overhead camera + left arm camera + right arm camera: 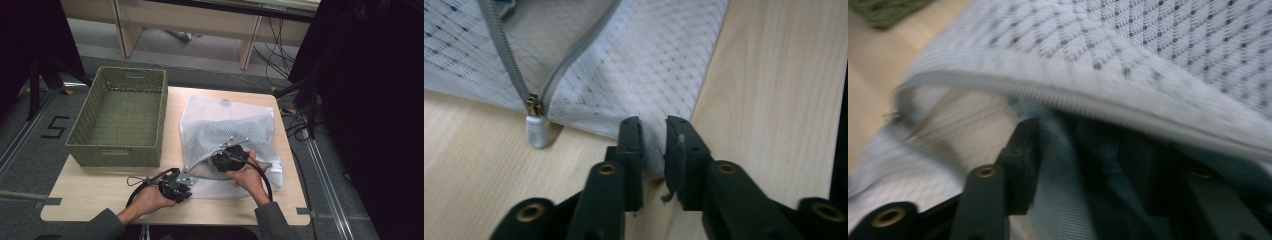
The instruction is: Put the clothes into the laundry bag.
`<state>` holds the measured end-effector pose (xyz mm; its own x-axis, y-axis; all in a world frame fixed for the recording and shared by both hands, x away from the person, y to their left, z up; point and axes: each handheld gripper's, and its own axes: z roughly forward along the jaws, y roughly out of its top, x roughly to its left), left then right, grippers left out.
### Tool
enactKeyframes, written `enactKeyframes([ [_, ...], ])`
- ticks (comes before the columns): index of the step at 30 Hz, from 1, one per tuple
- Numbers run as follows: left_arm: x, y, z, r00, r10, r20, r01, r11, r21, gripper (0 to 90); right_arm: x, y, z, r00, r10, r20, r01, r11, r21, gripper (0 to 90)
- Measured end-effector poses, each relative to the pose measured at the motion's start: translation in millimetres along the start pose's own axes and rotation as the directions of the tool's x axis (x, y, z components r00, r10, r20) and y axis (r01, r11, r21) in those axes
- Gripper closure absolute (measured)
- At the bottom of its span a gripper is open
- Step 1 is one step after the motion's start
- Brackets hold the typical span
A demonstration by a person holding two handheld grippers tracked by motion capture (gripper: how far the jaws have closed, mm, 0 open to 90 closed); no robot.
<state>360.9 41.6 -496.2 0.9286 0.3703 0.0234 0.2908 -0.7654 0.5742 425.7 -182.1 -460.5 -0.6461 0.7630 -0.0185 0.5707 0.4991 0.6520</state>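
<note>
A white mesh zip bag (225,120) lies on the right half of the wooden table (100,195), with something bluish inside. Its near edge is unzipped, and the zip's white pull (537,131) rests on the wood at the end of the grey zipper (499,45). My left gripper (654,135) pinches the bag's (649,60) near corner just right of that pull; in the high view the left gripper (182,179) sits at the bag's front left corner. My right gripper (1088,160) stands open in the bag's mouth under the raised mesh flap (1128,55), with bluish cloth (1063,165) between its jaws. From above, the right gripper (220,159) is at the bag's near edge.
A green woven basket (120,115) stands empty on the left half of the table, close beside the bag. The table's right edge (839,150) runs near the left gripper. Dark stands and cables surround the table on the floor.
</note>
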Motion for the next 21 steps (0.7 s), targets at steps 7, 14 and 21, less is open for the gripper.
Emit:
enactKeyframes([
  [7,-11.4,22.7,-5.2,0.9991,0.0,0.042,0.009,0.9809,-0.194,46.2,-6.3,-8.6,-41.9,0.999,0.002,-0.046,-0.006,0.997,-0.072,42.8],
  [14,-14.5,34.5,31.8,0.9993,0.024,0.03,-0.021,0.9974,-0.069,39.4,-21.4,-27.3,-58.8,0.9995,0.031,-0.01,-0.031,0.997,-0.077,39.9],
  [21,-8.1,41.2,39.4,0.9998,0.015,0.012,-0.014,0.9942,-0.107,61.1,-23.2,-47.4,-42.8,0.9996,0.019,-0.019,-0.018,0.999,0.038,34.9],
])
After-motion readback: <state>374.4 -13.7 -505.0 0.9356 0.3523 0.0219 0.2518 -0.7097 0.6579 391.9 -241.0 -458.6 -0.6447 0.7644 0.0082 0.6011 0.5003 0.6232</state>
